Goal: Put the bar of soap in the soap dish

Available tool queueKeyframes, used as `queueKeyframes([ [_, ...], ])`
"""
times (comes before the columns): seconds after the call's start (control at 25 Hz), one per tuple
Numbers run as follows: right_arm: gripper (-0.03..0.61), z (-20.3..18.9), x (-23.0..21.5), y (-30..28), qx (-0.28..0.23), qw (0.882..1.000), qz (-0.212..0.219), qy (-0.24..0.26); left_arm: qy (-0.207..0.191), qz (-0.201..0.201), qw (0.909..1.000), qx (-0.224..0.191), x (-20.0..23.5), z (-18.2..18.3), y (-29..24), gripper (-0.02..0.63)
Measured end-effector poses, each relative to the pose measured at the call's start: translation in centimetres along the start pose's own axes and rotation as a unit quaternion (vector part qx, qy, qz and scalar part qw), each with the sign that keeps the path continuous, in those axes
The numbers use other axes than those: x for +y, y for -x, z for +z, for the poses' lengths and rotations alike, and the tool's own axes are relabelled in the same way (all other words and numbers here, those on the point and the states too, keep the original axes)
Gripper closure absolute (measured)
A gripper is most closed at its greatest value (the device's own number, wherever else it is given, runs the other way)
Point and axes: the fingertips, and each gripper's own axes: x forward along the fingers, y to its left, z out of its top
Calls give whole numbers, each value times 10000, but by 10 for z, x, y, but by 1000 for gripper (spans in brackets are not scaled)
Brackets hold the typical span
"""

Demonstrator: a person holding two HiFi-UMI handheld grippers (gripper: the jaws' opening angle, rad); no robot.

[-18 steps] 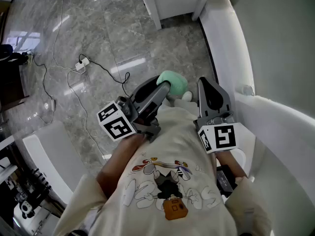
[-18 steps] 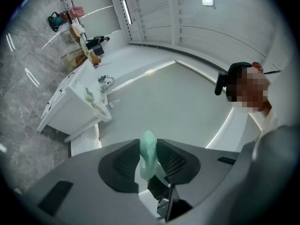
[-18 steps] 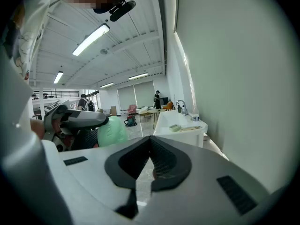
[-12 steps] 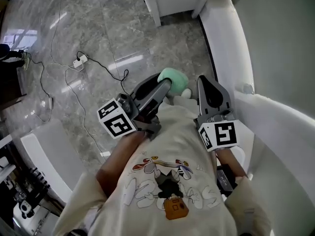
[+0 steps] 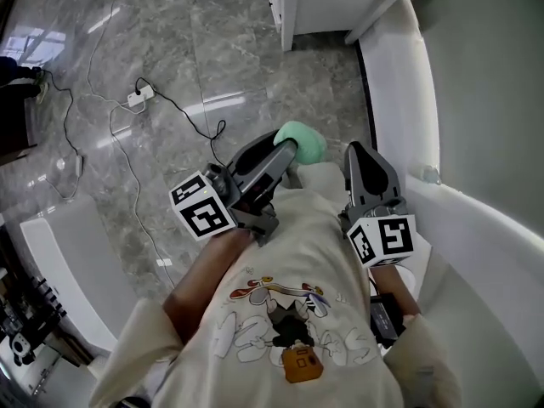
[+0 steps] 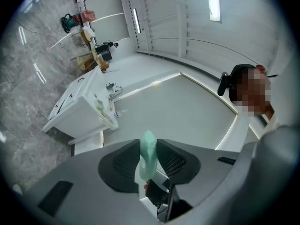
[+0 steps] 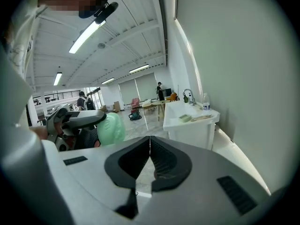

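Note:
A pale green bar of soap [image 5: 303, 141] is pinched edge-on between the dark pads of my left gripper [image 5: 289, 149], held in front of the person's chest over the marble floor. The left gripper view shows the soap [image 6: 148, 153] upright between the pads of the left gripper [image 6: 149, 162]. Beside it, my right gripper [image 5: 358, 149] is shut with nothing in it; its pads meet in the right gripper view [image 7: 150, 146], where the soap [image 7: 111, 128] shows to the left. A small pale green dish [image 7: 184, 118] lies on the white vanity [image 7: 192, 128] ahead.
The white vanity [image 5: 327, 2] stands at the top of the head view, with a tap [image 6: 114, 92] on it. A curved white tub rim [image 5: 399, 75] runs down the right. Cables and a power strip [image 5: 136, 100] lie on the floor to the left, and a white bench [image 5: 59, 253] lower left.
The head view has swung, so the vanity now sits further right. Both grippers stay before the chest, the right one slightly lower. The soap stays in the left gripper.

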Motion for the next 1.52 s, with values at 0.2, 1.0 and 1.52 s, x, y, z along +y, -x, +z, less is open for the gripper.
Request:
queueKeyframes([
  [0.2, 571, -7, 15, -16, 156, 9999, 12, 32, 92, 90, 9998, -126, 19, 17, 18, 488],
  [1.0, 571, 52, -86, -112, 34, 9995, 163, -257, 0, 175, 9996, -210, 44, 78, -103, 488],
  [1.52, 571, 99, -212, -160, -101, 9963, 189, -829, -114, 373, 9992, -5, 54, 99, -241, 488],
])
